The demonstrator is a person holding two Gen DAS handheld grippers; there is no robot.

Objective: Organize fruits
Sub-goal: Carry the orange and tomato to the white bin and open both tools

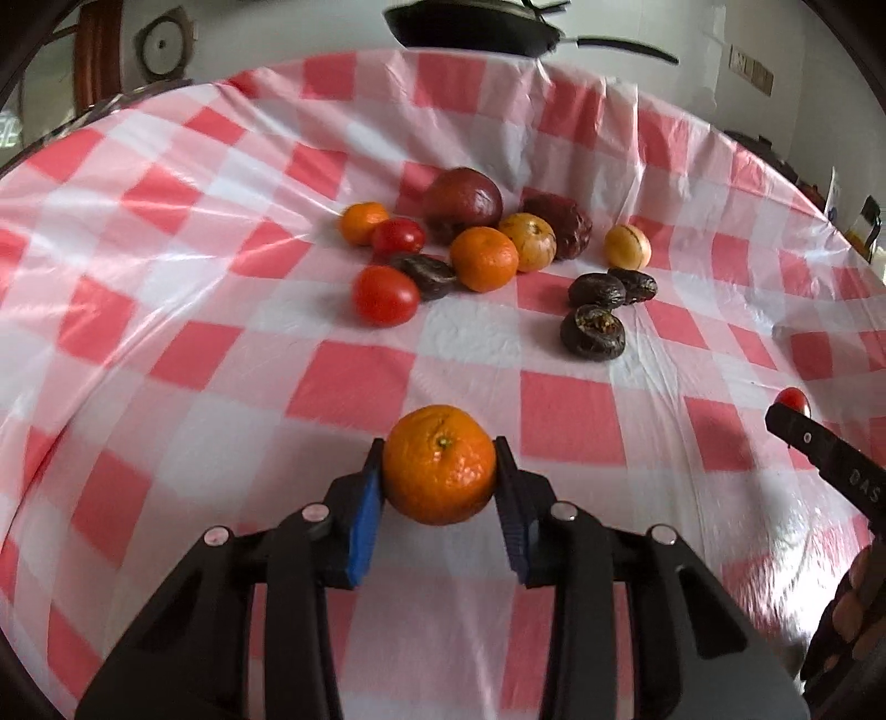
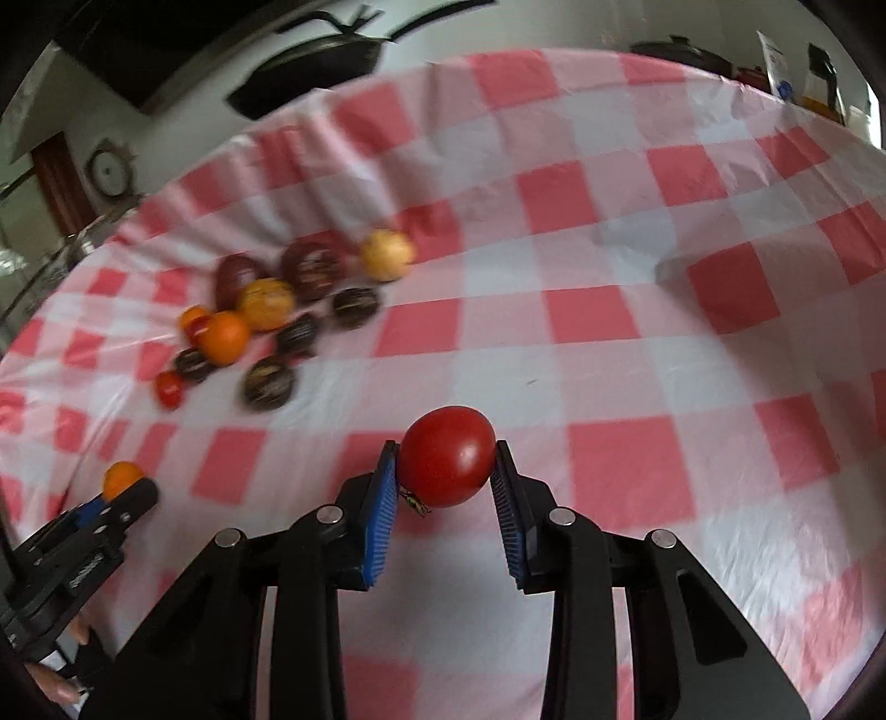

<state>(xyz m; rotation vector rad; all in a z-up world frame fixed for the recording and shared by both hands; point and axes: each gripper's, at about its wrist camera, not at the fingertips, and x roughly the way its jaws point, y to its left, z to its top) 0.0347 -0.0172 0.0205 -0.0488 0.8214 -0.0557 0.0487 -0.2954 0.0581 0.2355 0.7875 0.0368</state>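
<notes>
My left gripper [image 1: 439, 468] is shut on an orange mandarin [image 1: 439, 464], its blue pads pressing both sides, just above the red-and-white checked tablecloth [image 1: 221, 354]. My right gripper [image 2: 446, 462] is shut on a red tomato [image 2: 446, 455] with its green stalk at the lower left. Further back lies a cluster of fruit: two mandarins [image 1: 483, 258], two tomatoes [image 1: 385, 294], a large dark red fruit [image 1: 463, 196], yellow round fruits [image 1: 627, 246] and several dark wrinkled fruits [image 1: 592, 331]. The right gripper shows at the right edge of the left wrist view [image 1: 797, 421].
A black pan [image 1: 470, 25] sits beyond the table's far edge. A wall clock [image 1: 161, 44] hangs at the back left. Boxes and bottles [image 2: 808, 72] stand past the far right edge. A person's hand [image 1: 847, 620] shows at the lower right.
</notes>
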